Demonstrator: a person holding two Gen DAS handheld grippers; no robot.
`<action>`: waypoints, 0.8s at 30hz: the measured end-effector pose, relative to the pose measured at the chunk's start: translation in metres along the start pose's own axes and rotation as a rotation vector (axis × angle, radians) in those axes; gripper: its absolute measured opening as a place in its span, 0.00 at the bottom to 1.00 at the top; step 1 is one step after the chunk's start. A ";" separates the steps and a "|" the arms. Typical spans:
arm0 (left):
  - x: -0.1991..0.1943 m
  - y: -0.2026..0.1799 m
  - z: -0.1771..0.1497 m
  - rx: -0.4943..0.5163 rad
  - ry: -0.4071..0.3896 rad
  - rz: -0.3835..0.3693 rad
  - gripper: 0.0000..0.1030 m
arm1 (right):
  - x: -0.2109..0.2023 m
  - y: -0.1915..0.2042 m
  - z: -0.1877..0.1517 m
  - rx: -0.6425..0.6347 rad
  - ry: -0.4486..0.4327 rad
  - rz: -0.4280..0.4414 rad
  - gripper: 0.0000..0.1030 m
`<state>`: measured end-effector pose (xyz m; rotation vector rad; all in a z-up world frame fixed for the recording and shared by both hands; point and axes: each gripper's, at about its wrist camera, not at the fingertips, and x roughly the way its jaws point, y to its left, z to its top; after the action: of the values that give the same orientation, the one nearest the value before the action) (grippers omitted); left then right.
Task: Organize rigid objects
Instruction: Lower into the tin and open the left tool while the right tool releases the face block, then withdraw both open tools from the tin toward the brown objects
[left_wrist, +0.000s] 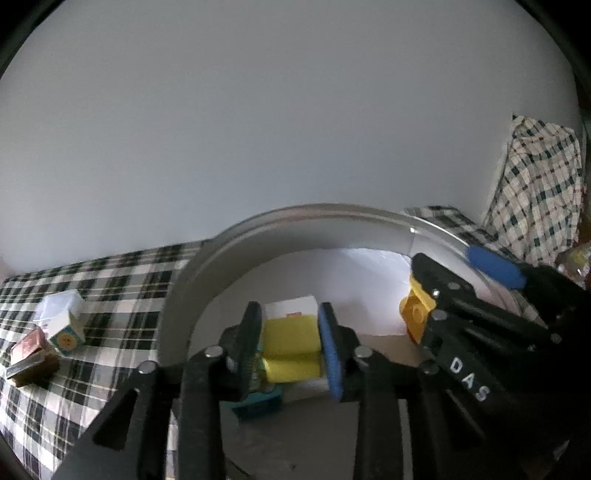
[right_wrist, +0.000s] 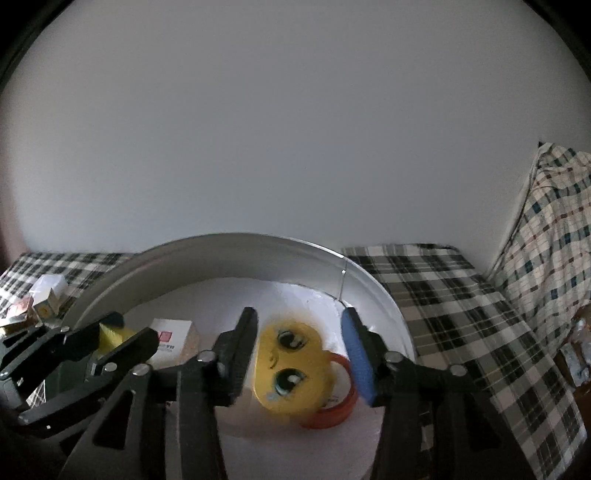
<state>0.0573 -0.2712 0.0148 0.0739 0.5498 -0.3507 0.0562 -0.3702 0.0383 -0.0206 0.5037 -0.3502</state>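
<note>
Left gripper (left_wrist: 291, 345) jaws flank a yellow block (left_wrist: 291, 341) inside the bowl (left_wrist: 207, 254), contact unclear, right gripper (right_wrist: 301, 350) parted around a yellow face toy (right_wrist: 291, 363), "DAS" legible on its arm.

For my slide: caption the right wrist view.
Right hand-held gripper, open, straddles a yellow cartoon-face toy inside a round white tub.

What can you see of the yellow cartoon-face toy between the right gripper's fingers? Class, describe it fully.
The yellow cartoon-face toy looks like smooth hard plastic, with two big teal eyes and a small mouth, its face tipped sideways. It lies inside the white round tub, overlapping an orange ring. The right gripper straddles it with a gap at each pad, so it is not gripped.
</note>
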 end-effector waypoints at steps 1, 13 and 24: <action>-0.004 0.000 0.000 0.004 -0.019 0.027 0.52 | -0.003 -0.001 0.000 0.003 -0.014 -0.020 0.61; -0.032 0.002 -0.005 0.056 -0.167 0.031 1.00 | -0.049 -0.049 0.003 0.268 -0.278 -0.036 0.93; -0.059 0.033 -0.018 -0.021 -0.263 0.151 0.99 | -0.078 -0.040 -0.009 0.249 -0.464 -0.149 0.93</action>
<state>0.0127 -0.2195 0.0299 0.0480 0.2856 -0.2034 -0.0253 -0.3815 0.0713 0.1006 -0.0038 -0.5355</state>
